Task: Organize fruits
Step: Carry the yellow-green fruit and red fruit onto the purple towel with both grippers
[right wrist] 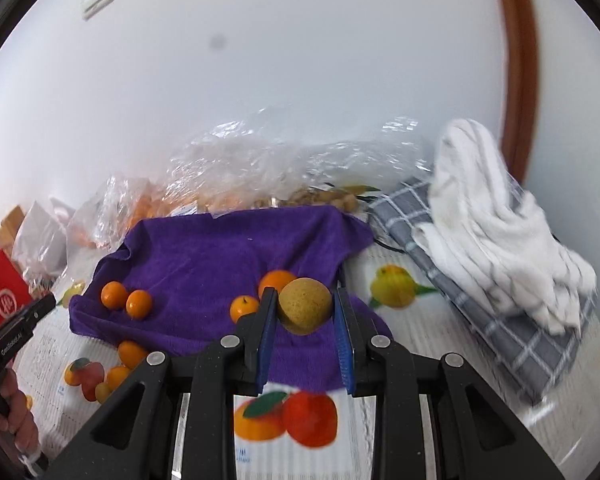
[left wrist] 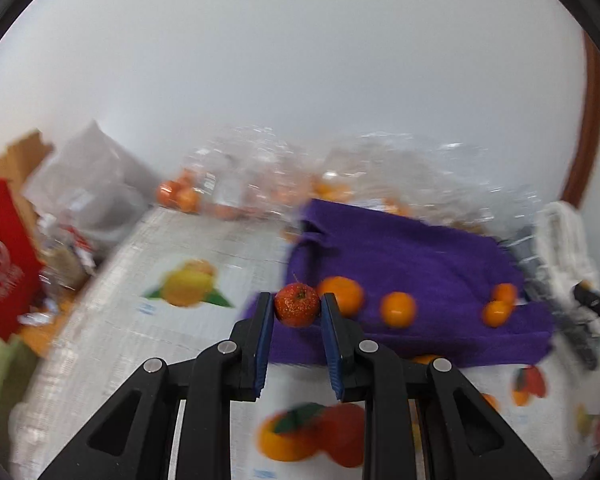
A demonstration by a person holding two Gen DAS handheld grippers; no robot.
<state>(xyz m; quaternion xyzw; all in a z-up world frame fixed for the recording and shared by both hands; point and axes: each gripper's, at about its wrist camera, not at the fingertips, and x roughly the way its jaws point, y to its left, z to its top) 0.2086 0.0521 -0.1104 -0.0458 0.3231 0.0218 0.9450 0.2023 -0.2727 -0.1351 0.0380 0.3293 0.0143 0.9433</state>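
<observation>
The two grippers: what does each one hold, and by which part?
The left gripper holds a red fruit by its two sides. The right gripper holds a yellow-brown fruit by its sides too.

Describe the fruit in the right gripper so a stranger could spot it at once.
Find the purple towel on the fruit-print tablecloth. At its near edge, the right gripper pinches a round fruit. It is dull yellow-tan and speckled, larger than the glossy oranges around it.
</observation>
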